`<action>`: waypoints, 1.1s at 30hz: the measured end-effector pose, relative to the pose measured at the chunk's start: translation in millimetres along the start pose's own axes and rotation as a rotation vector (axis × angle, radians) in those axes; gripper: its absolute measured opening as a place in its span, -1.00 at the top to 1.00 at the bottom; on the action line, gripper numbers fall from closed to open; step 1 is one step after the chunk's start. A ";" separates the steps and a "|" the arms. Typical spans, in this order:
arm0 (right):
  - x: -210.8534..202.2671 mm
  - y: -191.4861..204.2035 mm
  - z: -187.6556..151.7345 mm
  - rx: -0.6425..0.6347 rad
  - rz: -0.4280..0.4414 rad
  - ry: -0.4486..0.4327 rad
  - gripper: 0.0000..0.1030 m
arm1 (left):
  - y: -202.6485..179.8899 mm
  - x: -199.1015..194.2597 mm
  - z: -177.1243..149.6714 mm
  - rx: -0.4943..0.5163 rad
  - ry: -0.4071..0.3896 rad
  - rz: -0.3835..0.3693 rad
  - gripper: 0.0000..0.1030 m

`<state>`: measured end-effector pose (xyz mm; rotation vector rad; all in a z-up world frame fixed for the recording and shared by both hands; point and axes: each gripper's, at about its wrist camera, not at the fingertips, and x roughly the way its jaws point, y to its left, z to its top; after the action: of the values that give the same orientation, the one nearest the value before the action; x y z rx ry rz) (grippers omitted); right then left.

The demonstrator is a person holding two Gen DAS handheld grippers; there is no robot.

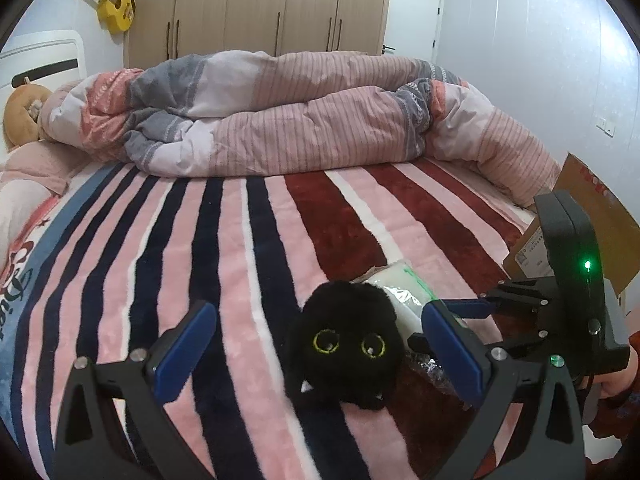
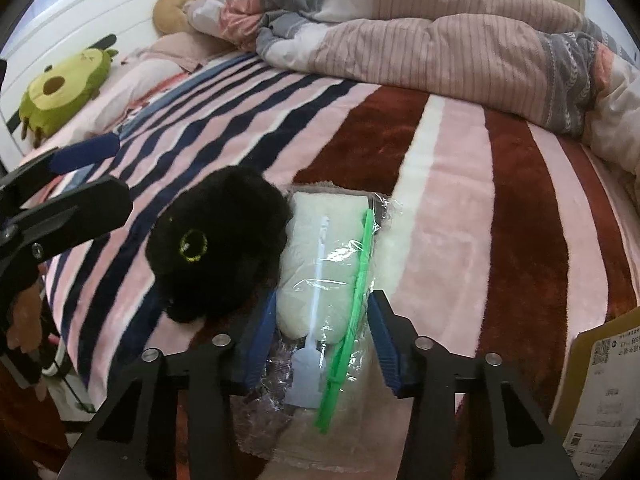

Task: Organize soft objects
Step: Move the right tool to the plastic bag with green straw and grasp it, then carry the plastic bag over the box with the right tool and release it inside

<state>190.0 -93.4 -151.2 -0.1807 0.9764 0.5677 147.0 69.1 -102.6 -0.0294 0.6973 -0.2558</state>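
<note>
A black plush cat with yellow-ringed eyes (image 1: 346,346) lies on the striped blanket; it also shows in the right wrist view (image 2: 220,244). A clear zip bag with white soft filling and a green seal strip (image 2: 332,264) lies right beside it, and shows behind the cat in the left wrist view (image 1: 400,290). My left gripper (image 1: 316,350) is open, its blue pads on either side of the cat without touching. My right gripper (image 2: 322,340) is open around the bag's near end, pads close to its sides. The right gripper (image 1: 472,308) also shows in the left wrist view.
The striped blanket (image 1: 200,240) covers the bed. A bunched pink and grey duvet (image 1: 280,120) lies along the far side. A green avocado plush (image 2: 64,88) and a tan plush (image 2: 174,10) rest near the headboard. A cardboard box (image 1: 592,208) stands at the bed's right edge.
</note>
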 end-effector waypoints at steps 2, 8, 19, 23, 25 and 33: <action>2.2 -0.9 -1.6 -0.006 -0.004 0.017 0.23 | -1.6 0.6 -0.3 0.002 0.001 -0.004 -0.98; -2.8 -3.4 -6.6 -0.005 0.005 0.031 0.56 | -11.9 -3.4 -0.2 0.017 0.006 -0.017 -0.98; -87.0 20.1 -16.2 -0.046 0.073 -0.160 0.64 | -43.0 -43.5 12.1 0.049 -0.040 -0.042 -0.98; -131.1 30.8 -21.1 -0.068 0.138 -0.251 0.64 | -63.1 -67.4 21.7 0.061 -0.071 -0.080 -0.87; -153.2 34.5 -24.4 -0.083 0.162 -0.302 0.64 | -73.7 -80.1 27.0 0.061 -0.081 -0.136 -0.66; -226.1 15.1 -38.4 -0.069 0.164 -0.449 0.65 | -135.9 -127.1 60.1 0.121 -0.145 -0.245 0.05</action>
<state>57.0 -180.1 15.0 -0.0297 0.5376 0.7544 61.4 -35.1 39.0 -0.0173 0.5324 -0.5253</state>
